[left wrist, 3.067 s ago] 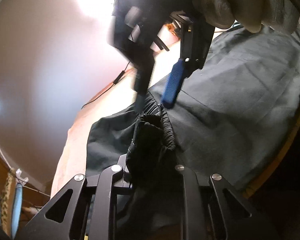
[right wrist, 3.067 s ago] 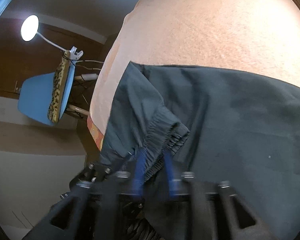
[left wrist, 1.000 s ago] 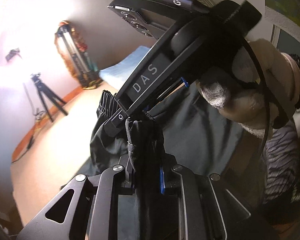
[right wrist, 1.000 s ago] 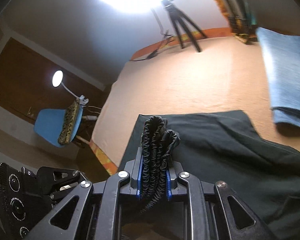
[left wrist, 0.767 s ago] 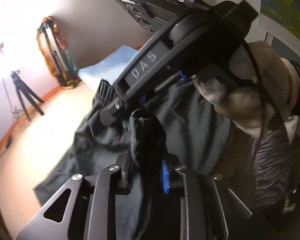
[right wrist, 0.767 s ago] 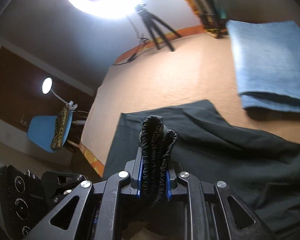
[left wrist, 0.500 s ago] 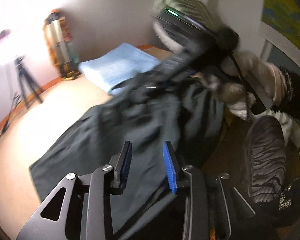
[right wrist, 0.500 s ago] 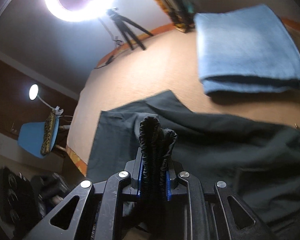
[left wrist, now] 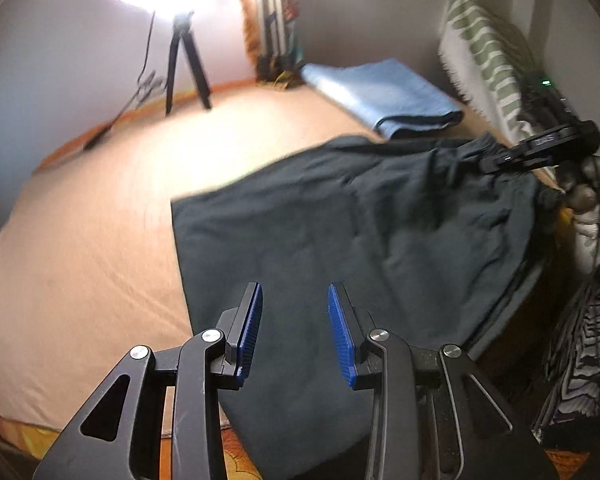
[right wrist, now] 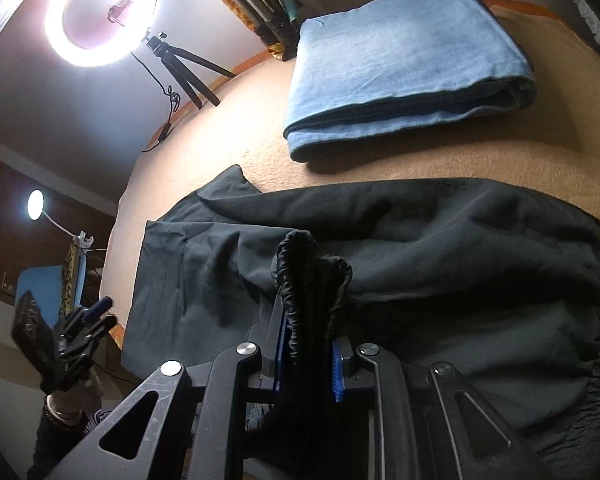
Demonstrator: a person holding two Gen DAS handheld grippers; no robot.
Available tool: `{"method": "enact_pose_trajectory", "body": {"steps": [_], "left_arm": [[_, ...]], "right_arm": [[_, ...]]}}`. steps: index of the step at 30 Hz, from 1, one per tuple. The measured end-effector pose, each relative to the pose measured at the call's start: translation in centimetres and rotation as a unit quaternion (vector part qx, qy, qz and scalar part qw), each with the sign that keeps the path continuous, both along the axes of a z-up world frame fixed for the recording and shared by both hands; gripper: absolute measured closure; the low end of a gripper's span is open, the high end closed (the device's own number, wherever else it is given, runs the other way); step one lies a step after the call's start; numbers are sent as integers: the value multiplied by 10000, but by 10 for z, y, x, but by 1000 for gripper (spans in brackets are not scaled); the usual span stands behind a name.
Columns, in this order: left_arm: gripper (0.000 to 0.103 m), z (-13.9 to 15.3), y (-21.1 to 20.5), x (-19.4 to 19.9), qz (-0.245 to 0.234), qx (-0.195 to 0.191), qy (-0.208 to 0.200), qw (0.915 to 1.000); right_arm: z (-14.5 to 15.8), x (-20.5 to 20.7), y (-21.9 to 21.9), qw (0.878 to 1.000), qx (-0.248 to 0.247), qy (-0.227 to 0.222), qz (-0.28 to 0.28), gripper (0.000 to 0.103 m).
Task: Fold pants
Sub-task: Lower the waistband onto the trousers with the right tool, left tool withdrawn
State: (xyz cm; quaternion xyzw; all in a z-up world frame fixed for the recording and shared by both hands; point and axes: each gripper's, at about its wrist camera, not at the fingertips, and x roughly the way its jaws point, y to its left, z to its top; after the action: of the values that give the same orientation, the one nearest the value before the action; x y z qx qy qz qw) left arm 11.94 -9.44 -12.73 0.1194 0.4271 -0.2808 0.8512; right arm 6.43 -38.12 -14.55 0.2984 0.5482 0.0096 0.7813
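On the bed, nearest: left gripper (left wrist: 294, 312), black frame with blue ribbed pads, jaws spread and empty, hovering over the lower cloth.
Task item: dark grey-green fabric pants with a gathered elastic waistband (left wrist: 340, 248), spread across the peach-coloured bedsheet (left wrist: 92, 248), lying partly doubled over and rumpled.
Right side: right gripper (right wrist: 306, 352), jaws clenched on a bunched section of the waistband, lifted slightly above the sheet.
Progress: judged early to middle; one lengthwise fold appears made, wrinkles remain, and the crosswise folds look not yet done.
Remaining: likely smoothing, then bringing the legs towards the waist.
Writing: white letters "DAS" on the right gripper's body, blurred in the left view.
Farther: folded light-blue denim garment (right wrist: 404, 60) lying well apart from the pants.
Farthest: glowing ring light on a black tripod (right wrist: 100, 16) by the wall.
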Motion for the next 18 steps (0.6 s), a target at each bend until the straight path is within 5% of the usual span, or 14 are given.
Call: {"method": "enact_pose_trajectory", "body": {"steps": [4, 18], "left_arm": [[71, -20, 3, 5, 71, -29, 176, 9998], [71, 2, 11, 8, 121, -191, -95, 9997]], "right_arm": [[-4, -4, 3, 9999, -159, 37, -21, 82], [30, -40, -35, 9959, -893, -82, -156, 86]]}}
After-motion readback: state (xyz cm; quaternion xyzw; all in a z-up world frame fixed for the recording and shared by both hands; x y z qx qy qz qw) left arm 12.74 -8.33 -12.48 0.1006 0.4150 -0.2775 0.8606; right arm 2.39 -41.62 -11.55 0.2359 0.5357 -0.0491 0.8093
